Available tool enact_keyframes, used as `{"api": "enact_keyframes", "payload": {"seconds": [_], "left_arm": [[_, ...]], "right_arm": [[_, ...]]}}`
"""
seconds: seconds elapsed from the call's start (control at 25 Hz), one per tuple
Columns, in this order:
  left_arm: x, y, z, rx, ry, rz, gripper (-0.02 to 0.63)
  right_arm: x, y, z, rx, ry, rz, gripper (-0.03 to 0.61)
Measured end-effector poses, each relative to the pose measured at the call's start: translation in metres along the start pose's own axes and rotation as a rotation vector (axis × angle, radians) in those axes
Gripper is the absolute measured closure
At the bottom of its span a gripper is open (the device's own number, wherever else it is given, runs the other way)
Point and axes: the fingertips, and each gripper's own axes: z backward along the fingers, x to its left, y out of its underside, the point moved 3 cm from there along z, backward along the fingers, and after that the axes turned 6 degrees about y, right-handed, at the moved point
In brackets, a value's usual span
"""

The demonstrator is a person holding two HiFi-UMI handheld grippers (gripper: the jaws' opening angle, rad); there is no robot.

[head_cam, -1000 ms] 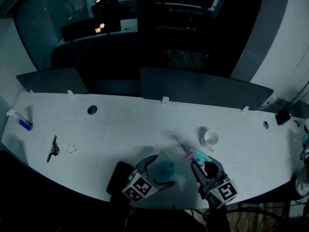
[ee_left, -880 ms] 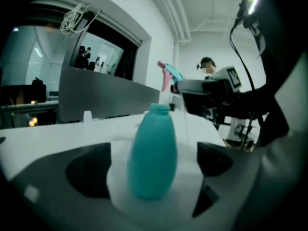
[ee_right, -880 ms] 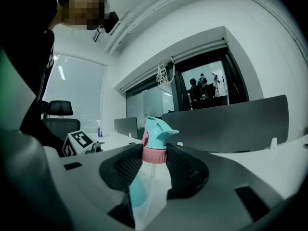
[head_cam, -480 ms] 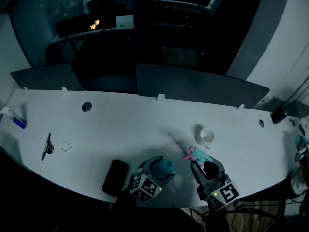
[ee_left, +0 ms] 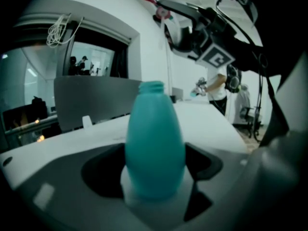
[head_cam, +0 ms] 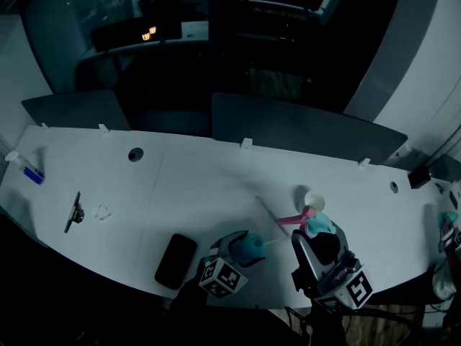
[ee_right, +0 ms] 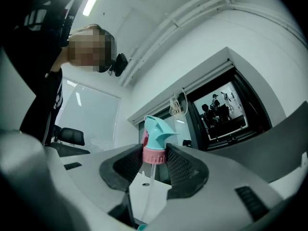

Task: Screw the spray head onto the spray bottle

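A teal spray bottle point(head_cam: 251, 246) stands upright on the white table point(head_cam: 194, 193), its open neck bare point(ee_left: 152, 86). My left gripper point(head_cam: 242, 251) is shut on its body point(ee_left: 155, 143), with a dark pad against each side. To its right, my right gripper point(head_cam: 321, 239) is shut on the spray head point(head_cam: 318, 223), raised above the table. In the right gripper view the pads clamp the pink collar point(ee_right: 154, 156), the teal nozzle point(ee_right: 156, 129) points up and the clear dip tube point(ee_right: 149, 191) hangs down. The left gripper view shows the right gripper point(ee_left: 192, 30) high above the bottle.
A white cup point(head_cam: 315, 201) stands just behind the spray head, with a thin pale rod point(head_cam: 265, 208) on the table beside it. A black phone point(head_cam: 176, 260) lies left of the bottle. A black tool point(head_cam: 74, 213) and a small bottle point(head_cam: 27, 171) lie far left. Grey dividers point(head_cam: 302, 132) line the back edge.
The left jaws have closed from wide open onto the teal bottle. The right gripper has lifted the spray head off the table, up and toward the cup.
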Motion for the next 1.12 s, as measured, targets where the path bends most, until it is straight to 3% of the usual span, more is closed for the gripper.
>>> {"api": "enact_keyframes", "payload": {"seconds": [0.4, 0.68, 0.92, 1.12], "left_arm": [[0.001, 0.004, 0.001, -0.026, -0.015, 0.002, 0.227], [0.001, 0.004, 0.002, -0.028, -0.025, 0.015, 0.227], [0.003, 0.005, 0.002, -0.031, -0.026, 0.037, 0.227], [0.002, 0.006, 0.002, -0.031, -0.017, 0.046, 0.227]], "right_arm": [[0.015, 0.089, -0.022, 0.182, -0.064, 0.050, 0.422], [0.017, 0.151, -0.012, 0.299, -0.049, 0.011, 0.423], [0.019, 0.168, -0.008, 0.300, -0.035, -0.009, 0.422], [0.022, 0.175, -0.007, 0.302, -0.027, 0.050, 0.422]]}}
